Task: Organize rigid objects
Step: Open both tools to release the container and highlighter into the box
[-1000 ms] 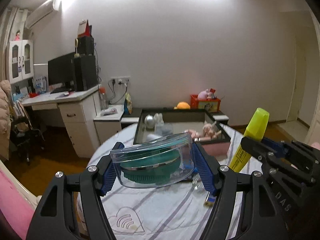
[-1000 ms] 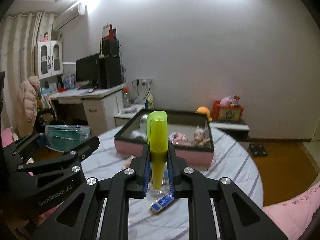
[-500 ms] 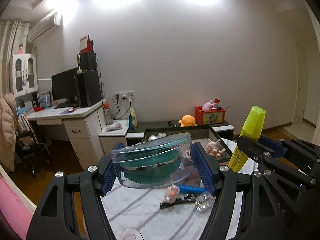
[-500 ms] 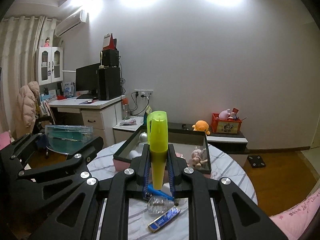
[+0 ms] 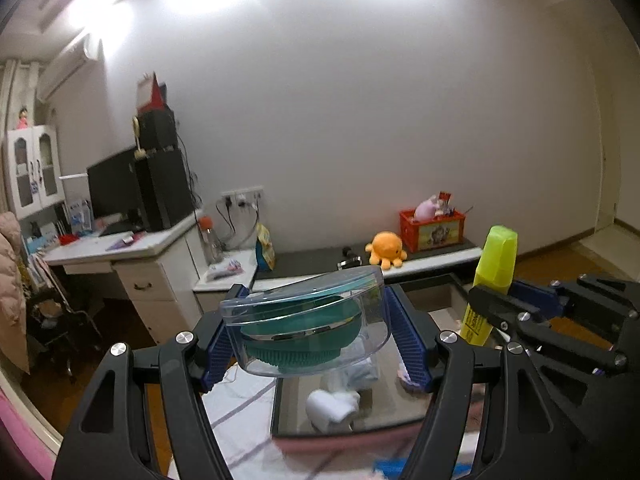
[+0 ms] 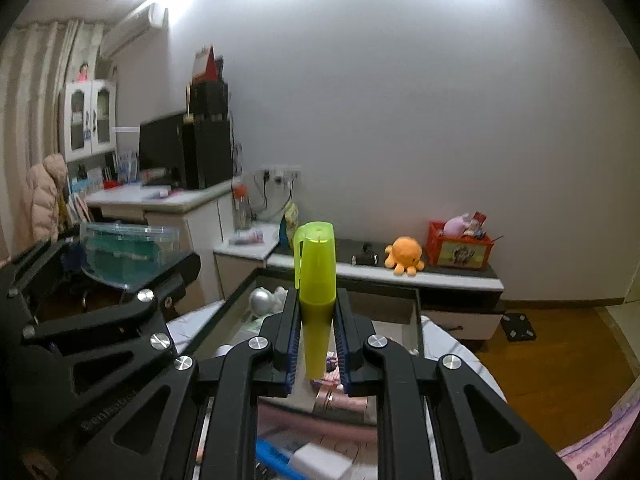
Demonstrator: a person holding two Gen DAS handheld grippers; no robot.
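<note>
Left gripper [image 5: 312, 336], centre frame: blue pads pinch clear round plastic case with teal insert [image 5: 306, 326], held above dark-rimmed tray [image 5: 280, 400] with pink outer wall. Right gripper [image 6: 316, 344], centre frame: pads clamp upright yellow highlighter [image 6: 316, 300], cap up, over same tray. White crumpled item [image 5: 332, 406] lies inside tray, lower centre. Orange plush octopus [image 6: 404, 254] on low shelf, right.

You held clear glossy plastic case [image 5: 304, 320] with ribbed teal insert, translucent yellow plastic highlighter [image 6: 316, 280]; matt black grippers' pads [image 5: 408, 344] were ribbed blue rubber
</note>
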